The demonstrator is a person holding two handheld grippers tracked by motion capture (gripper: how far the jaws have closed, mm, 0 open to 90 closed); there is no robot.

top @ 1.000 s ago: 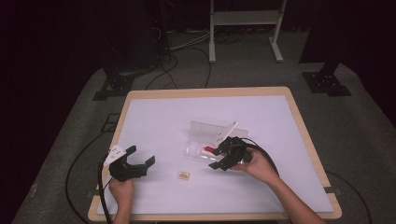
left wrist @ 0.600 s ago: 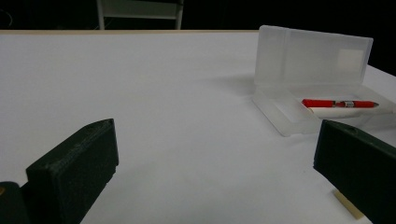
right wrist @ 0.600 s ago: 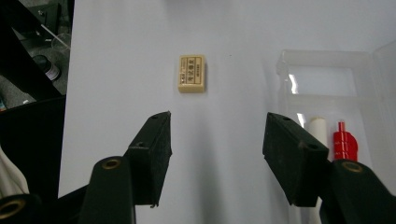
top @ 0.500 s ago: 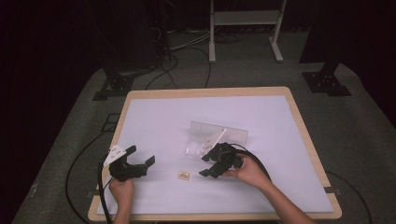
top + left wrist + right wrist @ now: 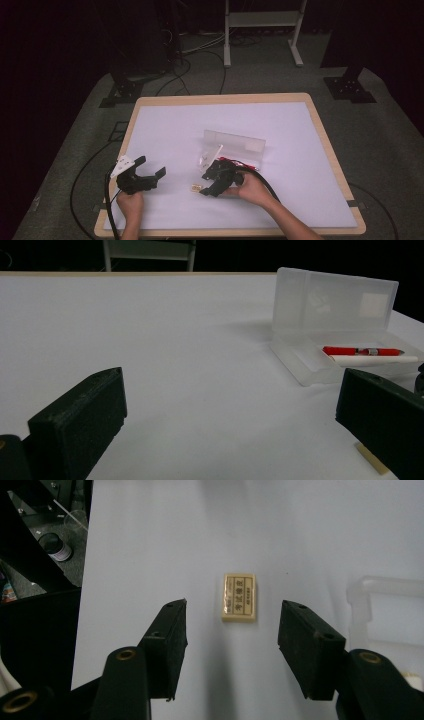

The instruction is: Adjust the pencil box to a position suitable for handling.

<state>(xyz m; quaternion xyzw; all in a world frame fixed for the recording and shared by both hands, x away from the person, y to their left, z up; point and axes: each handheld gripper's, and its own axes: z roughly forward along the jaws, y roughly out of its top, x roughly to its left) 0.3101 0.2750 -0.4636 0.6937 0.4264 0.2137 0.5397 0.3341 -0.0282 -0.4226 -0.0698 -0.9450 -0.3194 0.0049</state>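
A small tan eraser [image 5: 240, 596] with printed lettering lies flat on the white table [image 5: 165, 125]. My right gripper [image 5: 234, 606] stands open around its near end, and neither pad touches it. The jaws have just been closing a little. From above, the right gripper [image 5: 206, 182] points left at the eraser [image 5: 195, 188]. My left gripper [image 5: 150, 166] rests open near the front left, nothing between its fingers [image 5: 80, 425]. A clear pencil case [image 5: 340, 330] stands with its lid up, with a red pen [image 5: 360, 350] and a white stick [image 5: 375, 359] inside.
The pencil case [image 5: 235, 147] sits just behind the right gripper, and its corner [image 5: 380, 610] shows on the right. A wooden rim edges the table [image 5: 225, 97]. Cables trail from both grippers over the front edge. Dark floor and stand legs lie beyond.
My right gripper has moved left, away from the pencil case, and now stands at the eraser. The left gripper has stayed where it was.
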